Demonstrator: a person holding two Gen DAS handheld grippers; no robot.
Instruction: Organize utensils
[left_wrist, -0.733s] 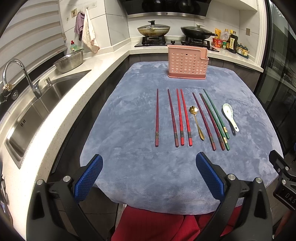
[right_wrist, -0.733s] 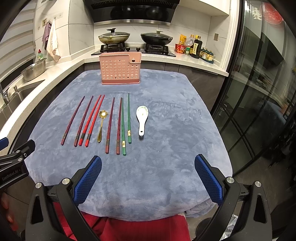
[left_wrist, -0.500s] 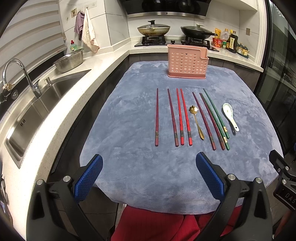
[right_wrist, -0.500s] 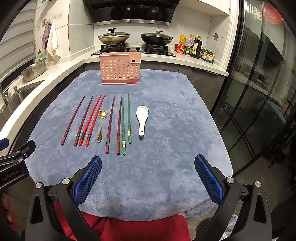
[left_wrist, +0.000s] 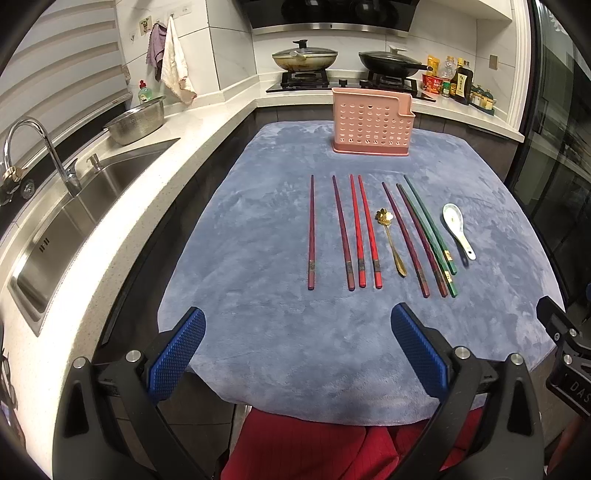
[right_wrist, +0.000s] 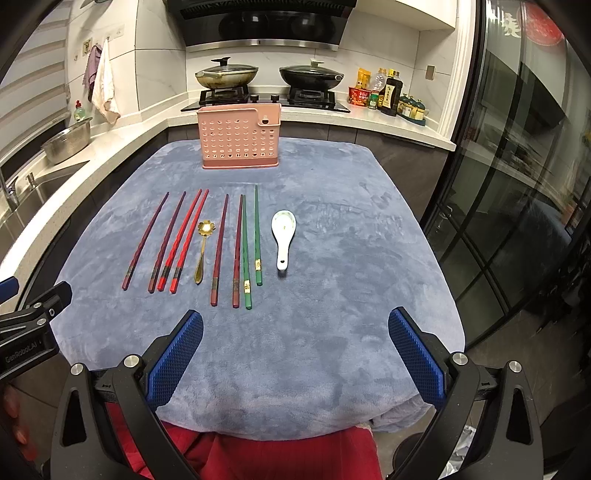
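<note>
Several chopsticks lie in a row on the blue-grey cloth: dark red ones (left_wrist: 311, 232), a bright red pair (left_wrist: 364, 232) and a green pair (left_wrist: 432, 229). A gold spoon (left_wrist: 390, 240) lies among them and a white ceramic spoon (left_wrist: 458, 229) at the right end. A pink perforated utensil holder (left_wrist: 372, 125) stands upright behind them. The same row shows in the right wrist view: red pair (right_wrist: 184, 240), gold spoon (right_wrist: 202, 249), green pair (right_wrist: 251, 240), white spoon (right_wrist: 283, 236), holder (right_wrist: 240, 137). My left gripper (left_wrist: 297, 354) and right gripper (right_wrist: 295, 354) are open and empty at the table's near edge.
A steel sink (left_wrist: 70, 221) with a tap (left_wrist: 37, 147) and a colander (left_wrist: 136, 120) lie on the left counter. Two lidded pans (left_wrist: 304, 59) sit on the stove behind. Sauce bottles (right_wrist: 388, 94) stand at the back right. A glass door (right_wrist: 517, 184) is on the right.
</note>
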